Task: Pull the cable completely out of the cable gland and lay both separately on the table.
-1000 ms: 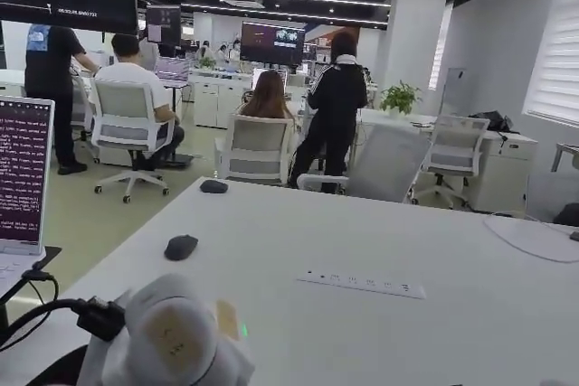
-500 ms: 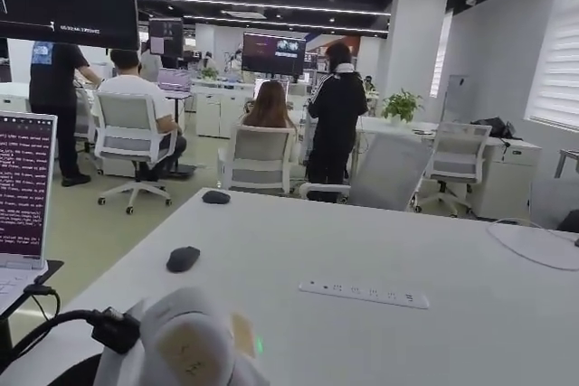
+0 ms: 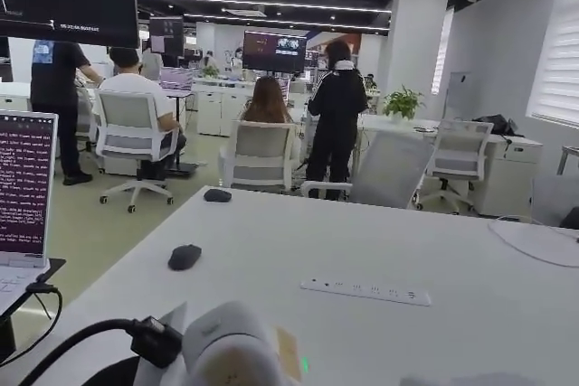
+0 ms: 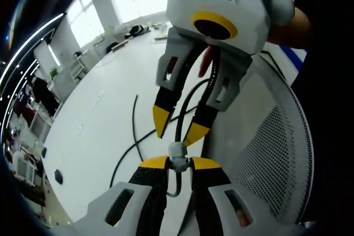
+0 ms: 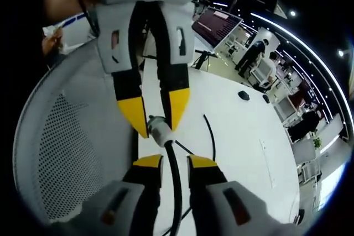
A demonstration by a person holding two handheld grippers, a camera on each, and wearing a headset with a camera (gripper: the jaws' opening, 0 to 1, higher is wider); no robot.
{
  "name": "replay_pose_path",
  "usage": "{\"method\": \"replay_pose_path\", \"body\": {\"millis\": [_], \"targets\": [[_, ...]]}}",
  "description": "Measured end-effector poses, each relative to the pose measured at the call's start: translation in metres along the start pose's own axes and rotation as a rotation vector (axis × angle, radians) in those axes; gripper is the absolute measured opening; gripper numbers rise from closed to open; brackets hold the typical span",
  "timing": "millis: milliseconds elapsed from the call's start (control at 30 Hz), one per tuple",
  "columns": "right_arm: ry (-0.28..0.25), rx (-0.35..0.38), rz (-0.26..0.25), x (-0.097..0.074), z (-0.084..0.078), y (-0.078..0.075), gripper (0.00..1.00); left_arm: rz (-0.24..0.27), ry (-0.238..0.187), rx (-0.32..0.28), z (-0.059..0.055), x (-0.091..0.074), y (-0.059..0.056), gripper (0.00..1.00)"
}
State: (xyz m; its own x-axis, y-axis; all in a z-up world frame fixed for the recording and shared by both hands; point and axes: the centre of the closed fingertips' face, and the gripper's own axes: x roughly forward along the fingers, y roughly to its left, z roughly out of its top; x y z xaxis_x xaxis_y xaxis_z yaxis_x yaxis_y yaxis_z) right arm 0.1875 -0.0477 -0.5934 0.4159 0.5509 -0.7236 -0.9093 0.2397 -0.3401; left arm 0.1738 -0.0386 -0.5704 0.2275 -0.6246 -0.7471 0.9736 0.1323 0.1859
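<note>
In the left gripper view my left gripper (image 4: 180,163) is shut on a small grey cable gland (image 4: 178,155). A black cable (image 4: 185,109) rises out of the gland and passes between the yellow fingertips of my right gripper (image 4: 178,128), which faces the left one closely. In the right gripper view my right gripper (image 5: 174,162) is shut on the cable (image 5: 176,192) just behind the gland (image 5: 157,127), which the left gripper (image 5: 156,111) holds from above. The cable's slack trails over the white table (image 4: 94,120). A gripper's white body (image 3: 231,354) sits at the bottom of the head view.
A white mesh chair back (image 4: 265,136) lies under the grippers. The table holds a black mouse (image 3: 185,257), a second mouse (image 3: 217,195) and a white power strip (image 3: 365,292). A laptop screen (image 3: 23,187) stands at the left. Beyond are people and office chairs.
In the head view, the gripper's white body has slid to the right along the bottom edge. The camera has shifted slightly.
</note>
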Motion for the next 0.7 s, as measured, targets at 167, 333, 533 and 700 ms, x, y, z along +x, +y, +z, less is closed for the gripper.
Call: {"method": "replay_pose_path", "body": {"millis": [167,333,533,700], "targets": [[0.021,-0.002,0.008,0.001,-0.008,0.000,0.01,0.001,-0.004,0.002,0.000,-0.001,0.001,0.16],[0.035,0.025,-0.002,-0.002,-0.017,-0.003,0.00,-0.004,-0.013,-0.002,-0.001,0.000,0.002,0.16],[0.061,0.058,-0.015,-0.008,-0.035,-0.006,0.00,-0.004,-0.022,-0.013,-0.002,0.000,0.004,0.16],[0.076,0.082,-0.023,-0.012,-0.046,-0.007,0.00,-0.005,-0.028,-0.019,-0.003,-0.001,0.005,0.16]]}}
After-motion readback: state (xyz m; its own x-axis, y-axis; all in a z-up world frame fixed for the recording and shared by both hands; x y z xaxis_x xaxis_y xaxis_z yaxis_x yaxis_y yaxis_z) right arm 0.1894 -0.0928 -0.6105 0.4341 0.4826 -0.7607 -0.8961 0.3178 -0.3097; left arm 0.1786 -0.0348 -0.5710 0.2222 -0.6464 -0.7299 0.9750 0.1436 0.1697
